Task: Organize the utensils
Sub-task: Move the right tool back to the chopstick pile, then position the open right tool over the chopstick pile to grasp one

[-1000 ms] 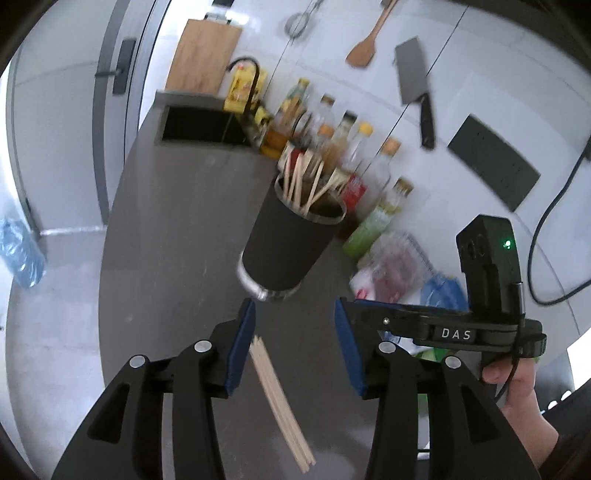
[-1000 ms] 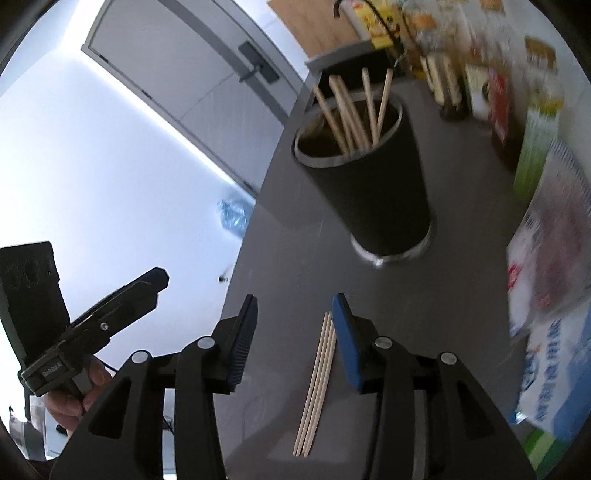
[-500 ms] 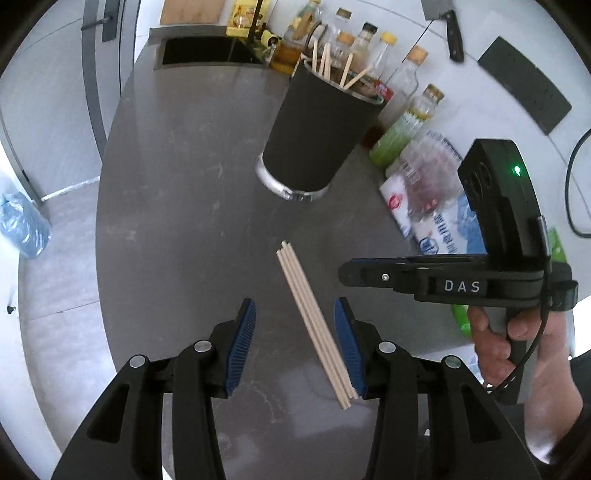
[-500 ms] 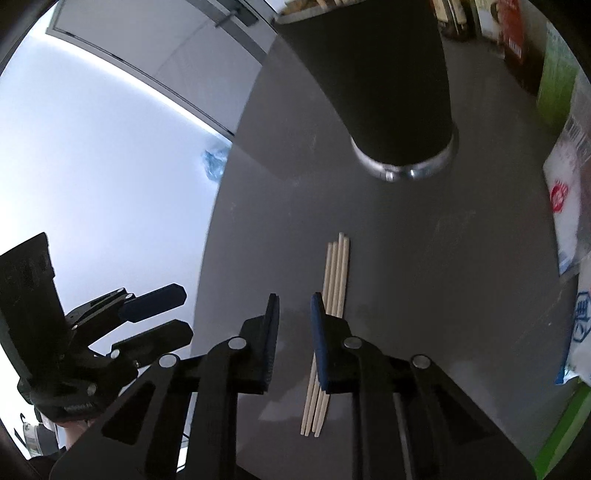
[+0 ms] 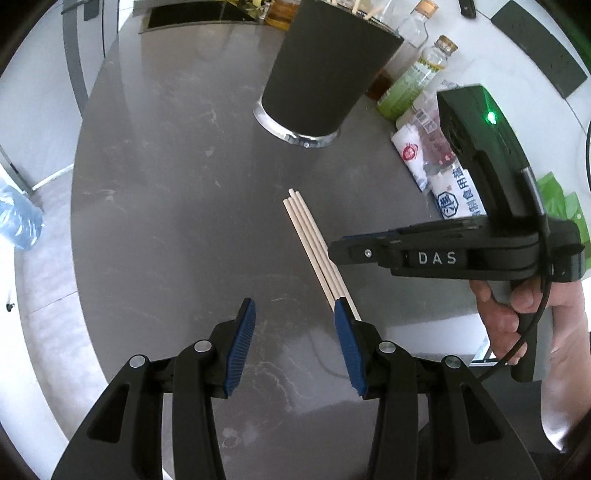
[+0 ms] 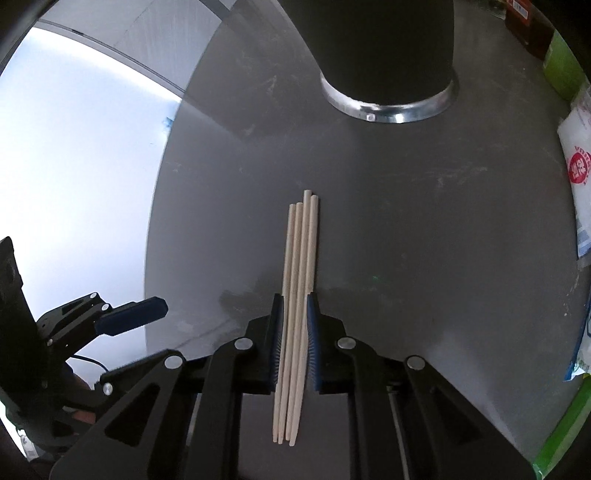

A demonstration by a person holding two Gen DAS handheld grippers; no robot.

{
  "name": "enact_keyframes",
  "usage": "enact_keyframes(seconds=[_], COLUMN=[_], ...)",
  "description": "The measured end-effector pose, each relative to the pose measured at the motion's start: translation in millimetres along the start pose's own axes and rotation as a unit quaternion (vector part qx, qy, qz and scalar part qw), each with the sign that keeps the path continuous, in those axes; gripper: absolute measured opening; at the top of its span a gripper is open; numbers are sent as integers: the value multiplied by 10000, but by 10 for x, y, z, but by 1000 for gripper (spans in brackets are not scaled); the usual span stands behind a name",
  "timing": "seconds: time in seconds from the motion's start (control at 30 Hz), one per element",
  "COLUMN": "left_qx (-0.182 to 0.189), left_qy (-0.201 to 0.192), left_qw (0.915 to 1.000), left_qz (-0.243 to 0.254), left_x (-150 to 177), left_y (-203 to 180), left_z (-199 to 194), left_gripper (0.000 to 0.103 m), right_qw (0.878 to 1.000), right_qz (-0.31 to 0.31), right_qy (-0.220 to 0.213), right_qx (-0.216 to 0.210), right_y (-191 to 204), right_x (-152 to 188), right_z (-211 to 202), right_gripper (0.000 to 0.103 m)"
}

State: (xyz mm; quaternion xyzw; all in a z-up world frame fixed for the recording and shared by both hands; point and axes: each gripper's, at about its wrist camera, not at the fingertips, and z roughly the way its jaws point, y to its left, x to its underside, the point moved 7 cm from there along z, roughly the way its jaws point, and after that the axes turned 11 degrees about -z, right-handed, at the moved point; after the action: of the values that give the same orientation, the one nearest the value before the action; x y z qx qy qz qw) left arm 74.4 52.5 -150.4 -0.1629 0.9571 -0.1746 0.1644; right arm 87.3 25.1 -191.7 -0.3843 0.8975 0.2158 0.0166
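Several pale wooden chopsticks (image 6: 299,258) lie side by side on the grey counter (image 6: 424,240). My right gripper (image 6: 295,299) points down over them; its jaws are closing and the blue pads touch the bundle on both sides. A black tumbler (image 5: 325,70) with a metal base stands beyond the chopsticks (image 5: 314,240), with more sticks poking out of its top. My left gripper (image 5: 294,306) hangs open just left of the bundle's near end, nothing between its fingers. The right gripper (image 5: 340,249) also shows from the side in the left wrist view, held by a hand.
Plastic food packets (image 5: 436,166) and a green bottle (image 5: 410,88) crowd the counter's right side. A sink (image 5: 192,18) lies at the far end. The counter's left edge (image 5: 79,206) drops to the floor, where a blue bag (image 5: 18,218) lies.
Both grippers sank toward the counter and tilted further down. The right jaws narrowed from wide apart to close around the chopsticks. The left jaws kept their gap.
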Motion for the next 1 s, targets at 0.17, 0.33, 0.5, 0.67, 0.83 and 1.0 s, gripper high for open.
enact_keyframes(seconds=[0.17, 0.33, 0.5, 0.67, 0.83, 1.0], left_qx=[71, 74, 116, 107, -64, -238], left_qy=[33, 66, 55, 99, 104, 181], left_qw=[10000, 9999, 9999, 9999, 9999, 9995], left_qz=[-6, -18, -44, 1, 46, 75], left_x=[-20, -70, -84, -45, -36, 0], left_y=[18, 40, 24, -11, -49, -95], left_z=[60, 94, 98, 94, 153, 216], left_gripper=[43, 43, 43, 43, 43, 43], right_qw=[9996, 9987, 9975, 9963, 9952, 9943], right_qz=[-91, -192, -306, -288, -269, -141], right_qy=[135, 218, 277, 363, 518, 728], right_qx=[229, 419, 570, 722, 784, 764], right_y=[2, -4, -20, 6, 71, 47], right_x=[-16, -19, -67, -107, -143, -175], right_z=[56, 93, 90, 117, 151, 160], right_gripper=[10, 10, 9, 9, 9, 9])
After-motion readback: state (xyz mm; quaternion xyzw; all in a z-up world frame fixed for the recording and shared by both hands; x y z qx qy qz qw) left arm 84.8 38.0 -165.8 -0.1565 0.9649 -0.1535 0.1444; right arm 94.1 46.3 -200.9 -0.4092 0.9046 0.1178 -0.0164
